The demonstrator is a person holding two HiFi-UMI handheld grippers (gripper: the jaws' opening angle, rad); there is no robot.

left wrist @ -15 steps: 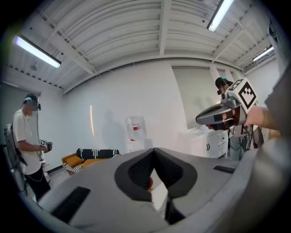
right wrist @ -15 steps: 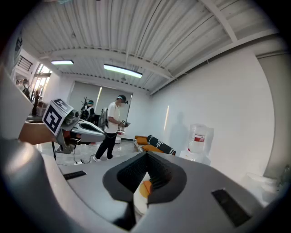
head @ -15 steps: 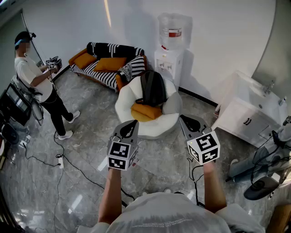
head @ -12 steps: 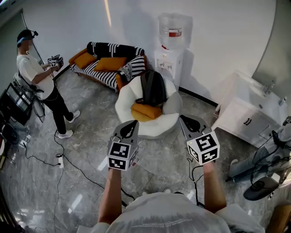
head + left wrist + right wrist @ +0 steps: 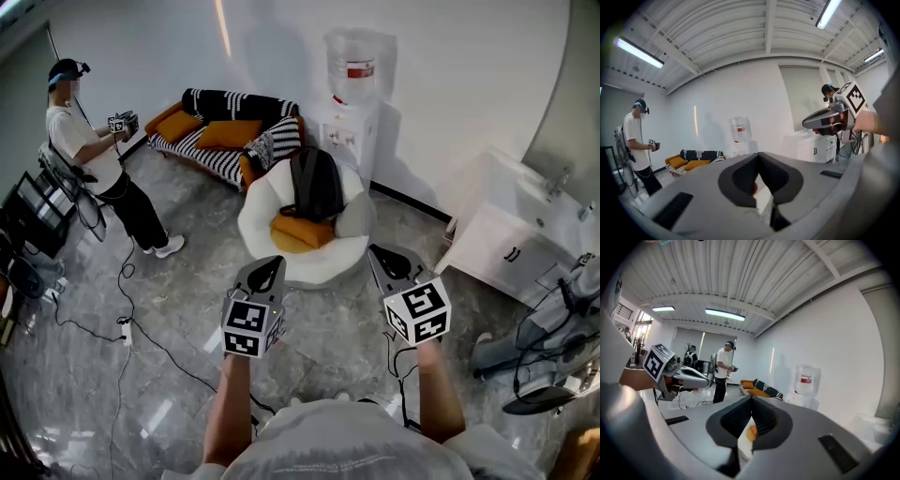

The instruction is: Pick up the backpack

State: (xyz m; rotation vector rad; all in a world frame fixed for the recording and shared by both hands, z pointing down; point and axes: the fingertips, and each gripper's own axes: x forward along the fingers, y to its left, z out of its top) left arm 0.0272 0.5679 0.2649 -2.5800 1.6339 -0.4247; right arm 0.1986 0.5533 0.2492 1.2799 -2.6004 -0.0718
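A dark grey backpack (image 5: 314,183) stands upright in a round white armchair (image 5: 258,204), leaning on the seat back. Its base rests just behind an orange cushion (image 5: 300,230) on the seat.

head view: steeply down | both gripper views: forward | shared: sofa (image 5: 216,141)

ahead: open floor (image 5: 323,321) up to round chair (image 5: 265,204) | left: power strip (image 5: 124,330) | right: white cabinet (image 5: 506,248)
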